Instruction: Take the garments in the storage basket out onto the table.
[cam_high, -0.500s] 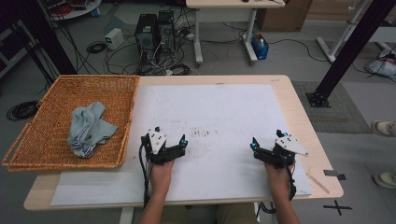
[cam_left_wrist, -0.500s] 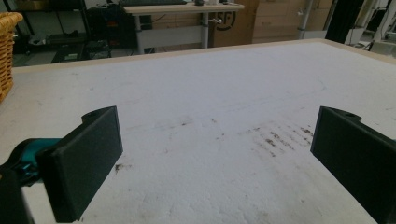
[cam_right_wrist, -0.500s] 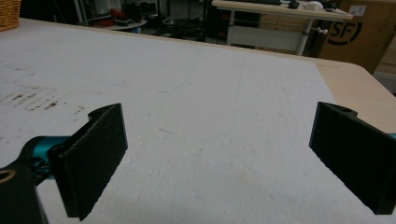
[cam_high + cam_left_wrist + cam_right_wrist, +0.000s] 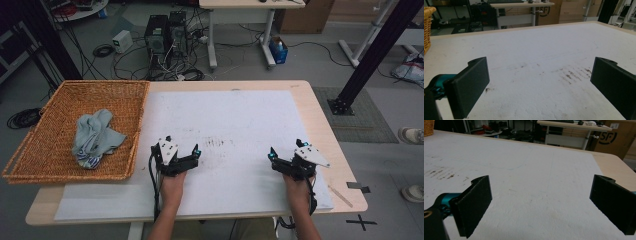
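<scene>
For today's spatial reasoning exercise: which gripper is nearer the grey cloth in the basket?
Left. The left gripper sits just right of the basket holding the grey cloth; the right gripper is across the table.

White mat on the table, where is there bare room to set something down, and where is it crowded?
The white mat is bare from the left gripper and right gripper up to its far edge, and between the two grippers, apart from a dark smudge. Both grippers are open and hold nothing. The crowded spot is the wicker basket at the left, which holds grey cloth.
</scene>
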The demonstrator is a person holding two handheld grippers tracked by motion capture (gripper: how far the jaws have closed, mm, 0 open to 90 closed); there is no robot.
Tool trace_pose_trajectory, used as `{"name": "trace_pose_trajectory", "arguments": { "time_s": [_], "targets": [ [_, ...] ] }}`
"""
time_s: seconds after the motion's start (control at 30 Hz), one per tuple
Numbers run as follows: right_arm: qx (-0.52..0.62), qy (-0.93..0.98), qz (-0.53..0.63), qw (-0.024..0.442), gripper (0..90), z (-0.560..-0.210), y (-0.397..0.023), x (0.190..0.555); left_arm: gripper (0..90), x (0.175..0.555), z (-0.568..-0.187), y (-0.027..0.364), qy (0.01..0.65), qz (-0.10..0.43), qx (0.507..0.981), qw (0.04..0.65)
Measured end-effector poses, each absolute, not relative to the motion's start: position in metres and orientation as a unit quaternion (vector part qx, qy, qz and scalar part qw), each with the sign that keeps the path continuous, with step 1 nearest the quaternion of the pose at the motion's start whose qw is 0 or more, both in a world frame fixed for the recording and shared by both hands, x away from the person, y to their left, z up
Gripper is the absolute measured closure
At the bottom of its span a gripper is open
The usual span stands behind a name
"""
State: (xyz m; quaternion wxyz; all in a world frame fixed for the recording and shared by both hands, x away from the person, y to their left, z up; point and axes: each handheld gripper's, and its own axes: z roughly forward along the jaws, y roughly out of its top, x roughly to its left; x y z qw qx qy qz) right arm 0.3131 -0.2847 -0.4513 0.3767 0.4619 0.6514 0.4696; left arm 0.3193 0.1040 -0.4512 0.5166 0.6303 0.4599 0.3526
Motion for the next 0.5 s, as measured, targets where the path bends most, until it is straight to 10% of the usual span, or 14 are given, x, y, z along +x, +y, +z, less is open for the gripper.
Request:
{"name": "trace_pose_trajectory", "arguments": {
  "time_s": [0.5],
  "targets": [
    [0.461, 0.652, 0.469, 0.377, 3.8, -0.451, -0.284, 0.313, 2.0, 0.318, -0.408, 0.101, 0.426, 0.371, 0.627, 0.536]
  ]
}}
